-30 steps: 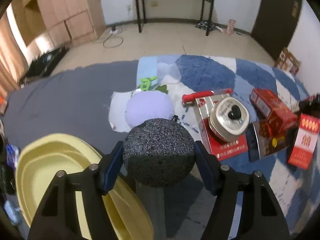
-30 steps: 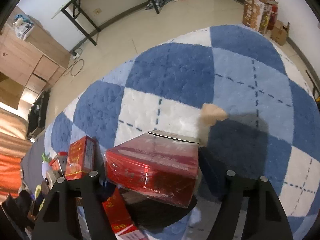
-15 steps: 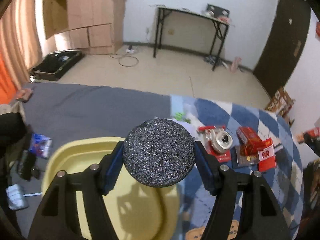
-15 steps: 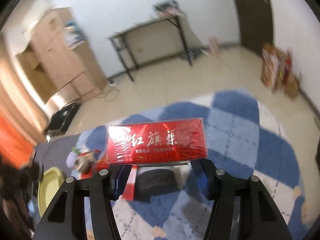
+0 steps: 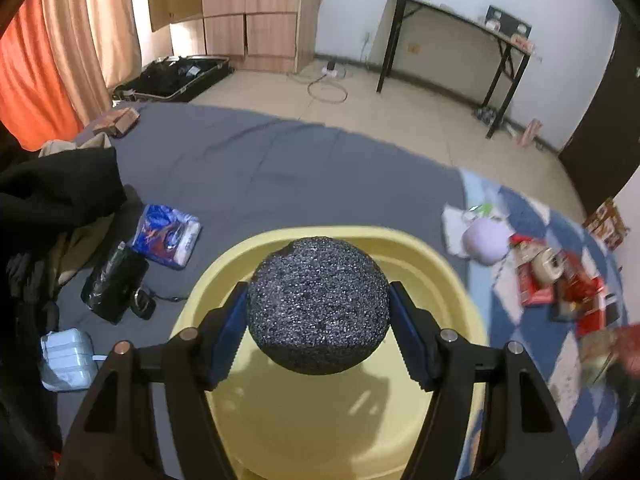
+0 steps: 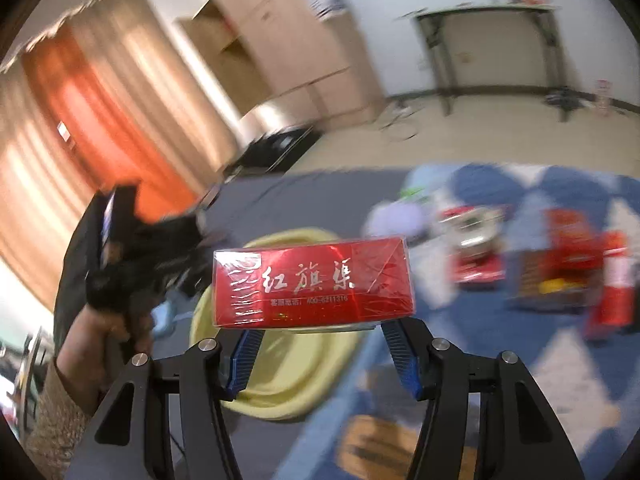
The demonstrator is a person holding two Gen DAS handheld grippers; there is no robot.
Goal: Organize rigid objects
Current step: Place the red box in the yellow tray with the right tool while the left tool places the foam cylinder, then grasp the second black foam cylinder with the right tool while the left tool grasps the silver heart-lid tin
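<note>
The left tool [image 5: 318,336] is clamped on a dark speckled ball [image 5: 318,306], its blue pads [image 5: 230,334] pressing the ball's two sides. Seen from the left wrist, the ball hangs above the yellow basin [image 5: 452,280], which sits on a grey sheet [image 5: 260,176] spread over the floor. Left of the basin lie a blue-and-white packet [image 5: 167,236], a black pouch [image 5: 114,282] and a pale blue box [image 5: 68,354].

The right tool [image 6: 320,354] grips a red cellophane-wrapped box [image 6: 313,283] with white lettering, held flat with its long face toward the camera (the pads meet its underside at both ends). In the right wrist view the box is in the air, the yellow basin [image 6: 280,376] behind and below it. To the far left of that view, a person's hand [image 6: 110,320] holds the handle of the other tool.

Right of the basin, on the blue-and-white checked rug [image 5: 520,320], the remaining things are clustered: a lilac ball [image 5: 486,236], a round tin [image 5: 546,266] on a red card, and several red boxes [image 5: 588,296], all blurred.
</note>
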